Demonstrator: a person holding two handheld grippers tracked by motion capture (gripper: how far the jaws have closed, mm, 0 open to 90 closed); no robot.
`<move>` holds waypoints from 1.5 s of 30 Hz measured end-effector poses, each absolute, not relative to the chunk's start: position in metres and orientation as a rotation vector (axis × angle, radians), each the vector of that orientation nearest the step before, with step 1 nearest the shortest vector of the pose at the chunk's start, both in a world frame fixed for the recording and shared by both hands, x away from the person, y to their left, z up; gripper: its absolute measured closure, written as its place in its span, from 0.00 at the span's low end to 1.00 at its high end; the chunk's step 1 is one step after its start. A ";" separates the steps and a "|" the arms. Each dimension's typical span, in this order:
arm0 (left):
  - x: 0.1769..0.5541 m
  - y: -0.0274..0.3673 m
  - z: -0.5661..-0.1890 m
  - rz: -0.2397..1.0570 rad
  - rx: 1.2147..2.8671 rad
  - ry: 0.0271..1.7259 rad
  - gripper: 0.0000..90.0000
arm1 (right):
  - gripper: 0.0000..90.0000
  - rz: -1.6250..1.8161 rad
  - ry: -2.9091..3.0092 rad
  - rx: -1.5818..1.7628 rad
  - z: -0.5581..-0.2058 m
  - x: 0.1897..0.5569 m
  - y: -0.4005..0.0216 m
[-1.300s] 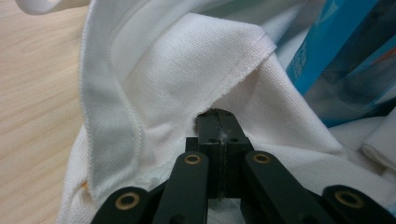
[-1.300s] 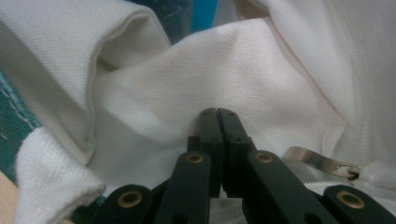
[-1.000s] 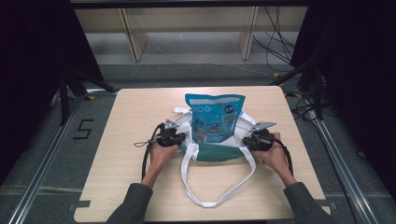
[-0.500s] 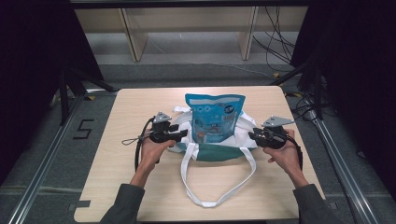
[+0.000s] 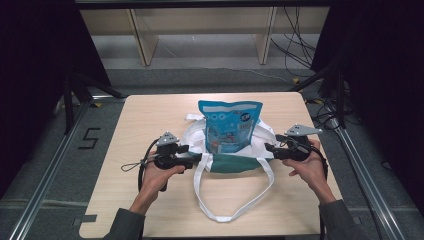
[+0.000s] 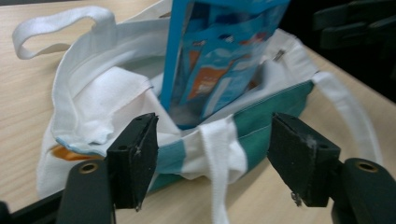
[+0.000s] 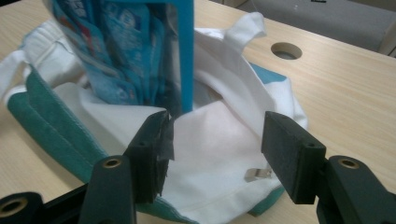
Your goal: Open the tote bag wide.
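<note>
A white tote bag with a green band [image 5: 235, 164] lies in the middle of the table. A blue snack packet [image 5: 229, 125] stands upright in its mouth. My left gripper [image 5: 198, 158] hovers at the bag's left side; its jaws have just been opening and stand wide. In the left gripper view the gripper [image 6: 217, 161] faces the bag's green rim [image 6: 261, 126] and the packet [image 6: 219, 60], pads off the cloth. My right gripper [image 5: 270, 148], also just opened, is at the bag's right side. In its own view this gripper [image 7: 215, 154] frames the white cloth [image 7: 219, 135] without pressing it.
The bag's long white handle [image 5: 220, 212] loops toward the table's front edge. The wooden table [image 5: 150, 115] has a round hole [image 7: 286, 50] near the bag. Wooden shelving [image 5: 200, 30] stands behind, cables [image 5: 300, 50] trail at the back right, and metal rails [image 5: 50, 170] flank the table.
Both grippers were shut on the bag's sides; they have let go, opened wide, and drawn outward and upward. The bag stays with the packet upright in it.
</note>
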State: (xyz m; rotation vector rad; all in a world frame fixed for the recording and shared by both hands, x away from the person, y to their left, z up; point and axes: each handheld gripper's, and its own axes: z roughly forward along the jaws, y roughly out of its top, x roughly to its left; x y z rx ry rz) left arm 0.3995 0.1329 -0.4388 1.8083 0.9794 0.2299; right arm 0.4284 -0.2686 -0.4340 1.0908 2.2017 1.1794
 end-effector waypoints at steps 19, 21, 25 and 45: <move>0.328 0.153 -0.464 0.226 1.808 0.975 0.27 | 0.43 1.179 2.201 1.074 -0.435 0.371 -0.273; 0.324 0.154 -0.468 0.231 1.805 0.988 0.26 | 0.43 1.180 2.206 1.077 -0.439 0.363 -0.273; 0.312 0.159 -0.473 0.248 1.806 0.974 0.22 | 0.42 1.191 2.238 1.074 -0.444 0.347 -0.271; 0.262 0.150 -0.497 0.253 1.885 0.990 0.18 | 0.33 1.100 2.401 1.056 -0.479 0.298 -0.260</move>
